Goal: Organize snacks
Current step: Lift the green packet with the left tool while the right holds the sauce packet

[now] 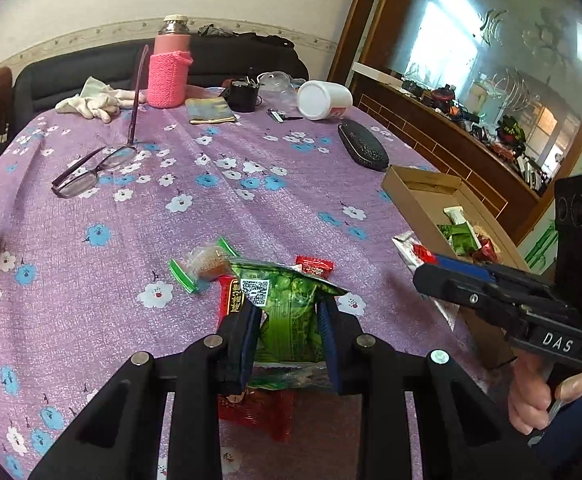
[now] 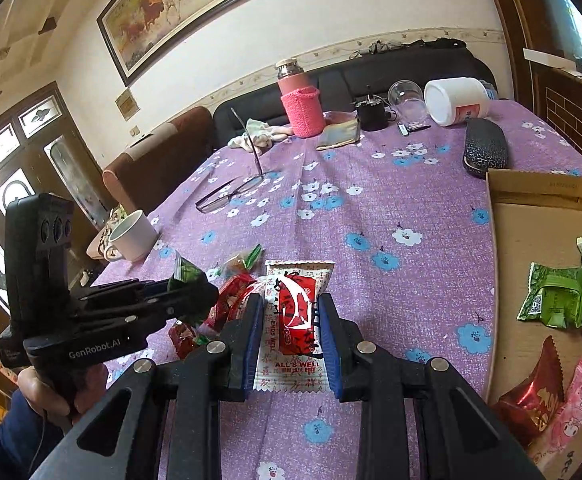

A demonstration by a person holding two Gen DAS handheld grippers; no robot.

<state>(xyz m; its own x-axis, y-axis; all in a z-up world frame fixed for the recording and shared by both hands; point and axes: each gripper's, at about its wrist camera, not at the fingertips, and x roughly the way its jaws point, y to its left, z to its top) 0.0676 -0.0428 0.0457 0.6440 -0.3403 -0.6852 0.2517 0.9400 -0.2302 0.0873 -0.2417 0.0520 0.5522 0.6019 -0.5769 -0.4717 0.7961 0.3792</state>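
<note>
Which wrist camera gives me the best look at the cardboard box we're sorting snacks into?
The right wrist view: the cardboard box fills its right side, seen from above, with its bare floor and the snack packets inside clearly visible. The left wrist view shows the box only at a slant, and the right gripper covers its near part.

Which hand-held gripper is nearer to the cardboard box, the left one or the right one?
The right hand-held gripper, holding a red-and-white packet, is just beside the cardboard box. The left hand-held gripper, holding a green packet, is farther away.

Soft daylight, window glare on mirror (image 1: pixel 471 60); strong fisheye bending, dark vignetted corners.
</note>
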